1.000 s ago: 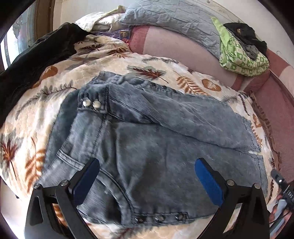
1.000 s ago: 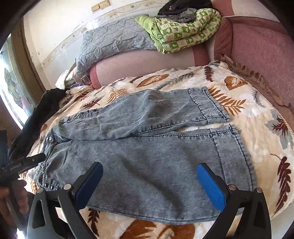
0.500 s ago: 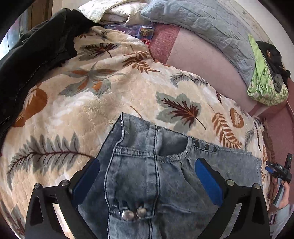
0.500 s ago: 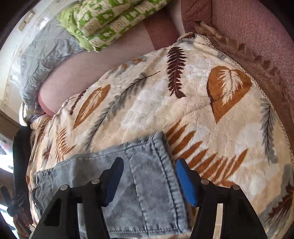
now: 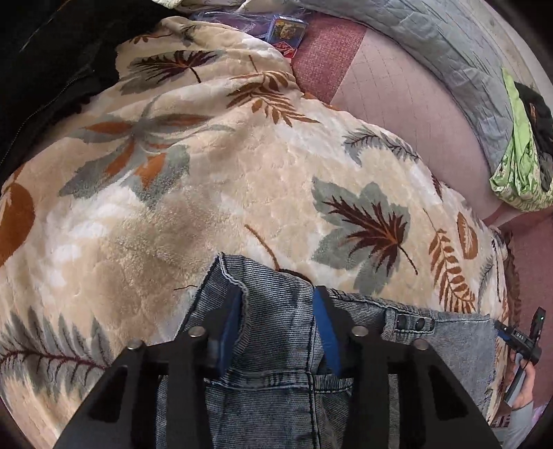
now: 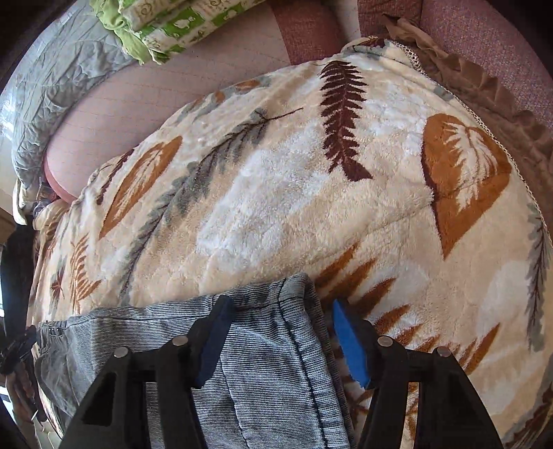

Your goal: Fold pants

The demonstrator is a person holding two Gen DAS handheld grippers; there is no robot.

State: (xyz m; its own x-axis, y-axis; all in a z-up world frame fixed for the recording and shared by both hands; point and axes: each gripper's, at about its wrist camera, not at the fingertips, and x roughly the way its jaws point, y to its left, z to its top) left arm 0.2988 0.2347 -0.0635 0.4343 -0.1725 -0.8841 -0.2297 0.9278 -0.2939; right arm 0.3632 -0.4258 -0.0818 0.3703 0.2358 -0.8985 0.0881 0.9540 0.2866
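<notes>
Grey-blue denim pants (image 5: 276, 390) lie on a leaf-patterned blanket (image 5: 193, 193). My left gripper (image 5: 276, 304) has its blue pads (image 5: 230, 331) close together around the waistband corner, which bunches up between them. In the right wrist view the pants' leg hem (image 6: 273, 345) lies between my right gripper's (image 6: 280, 314) pads (image 6: 349, 342). The jaws stand narrowed around the hem with a small gap on the right side. The right gripper also shows at the far right of the left wrist view (image 5: 522, 342).
A black jacket (image 5: 52, 69) lies at the left of the bed. A grey quilted pillow (image 5: 432, 45) and a green folded blanket (image 6: 166, 24) rest on the pink headboard cushion (image 6: 193, 93). A ruffled brown edge (image 6: 484, 89) borders the blanket at right.
Both grippers have moved down onto the far edge of the pants and narrowed. The left has closed on the waistband corner; the right has closed further around the leg hem.
</notes>
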